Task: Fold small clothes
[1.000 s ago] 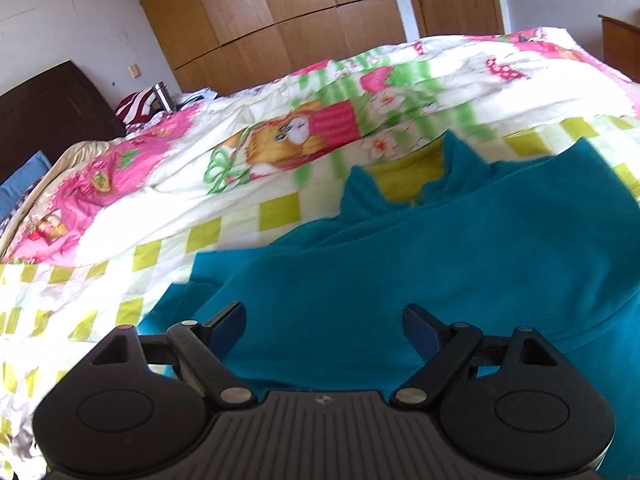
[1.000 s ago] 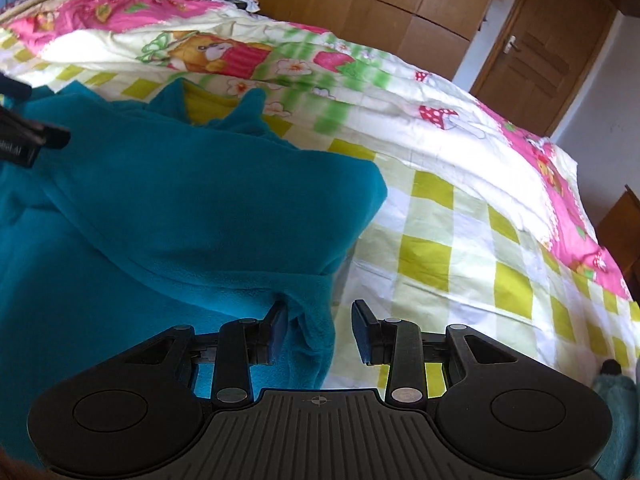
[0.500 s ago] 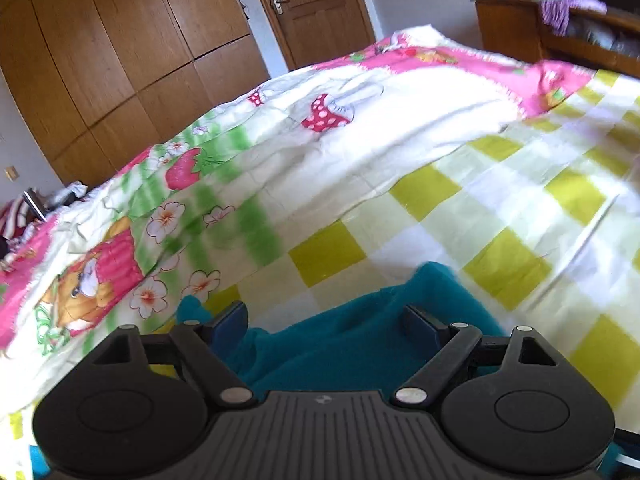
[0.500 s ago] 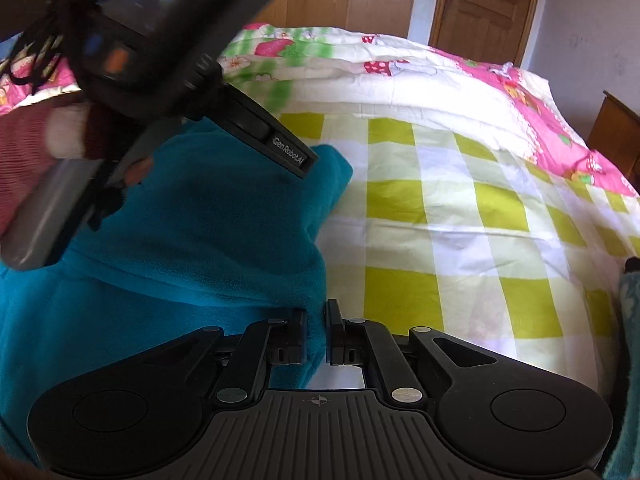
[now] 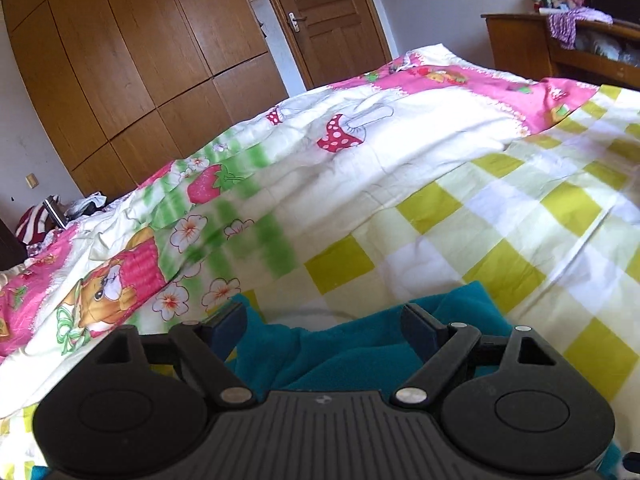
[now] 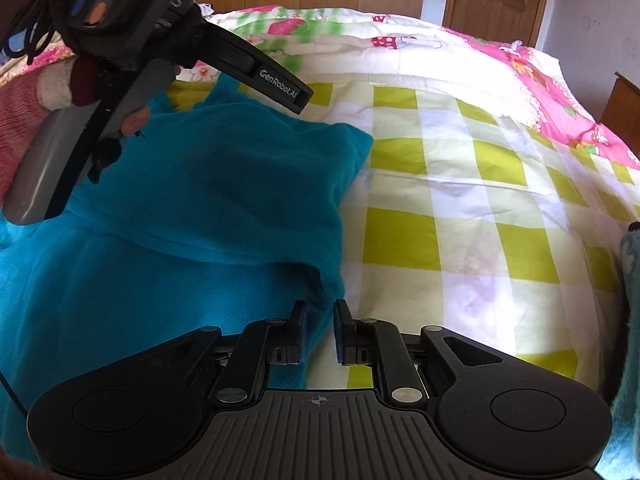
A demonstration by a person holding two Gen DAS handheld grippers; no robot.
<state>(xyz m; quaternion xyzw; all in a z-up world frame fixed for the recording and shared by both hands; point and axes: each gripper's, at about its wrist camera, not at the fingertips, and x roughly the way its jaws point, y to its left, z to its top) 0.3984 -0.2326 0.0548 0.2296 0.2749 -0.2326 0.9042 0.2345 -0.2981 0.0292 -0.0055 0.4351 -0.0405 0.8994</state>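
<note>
The step in hand looks like laying a folded flap of the fleece (image 6: 208, 208) flat on the bed (image 6: 460, 208) and letting it go. To do it well, the person should part the right gripper (image 6: 320, 330) fully before drawing it back toward 6 o'clock, so the hem does not drag and spoil the crease. The left gripper (image 5: 322, 326) would best come down and press the far corner flat, or pinch it only if the flap needs squaring. The fleece is soft and thick, so its folded edge will likely spring up unless it is smoothed.

In the right wrist view the right gripper's jaws stand a little apart, with the fleece's lower edge hanging into the gap; whether the pads bite the cloth cannot be told. The fleece spreads from there toward 9 and 11 o'clock, its top flap ending in a corner at about 12 o'clock. The left gripper appears at 10 o'clock above the fleece, held in a hand (image 6: 132, 120).

In the left wrist view the left gripper is spread wide and grasps nothing; the fleece lies just under and between its fingers, at 6 o'clock of the frame, with checked quilt beyond toward 12 and 3 o'clock.
</note>
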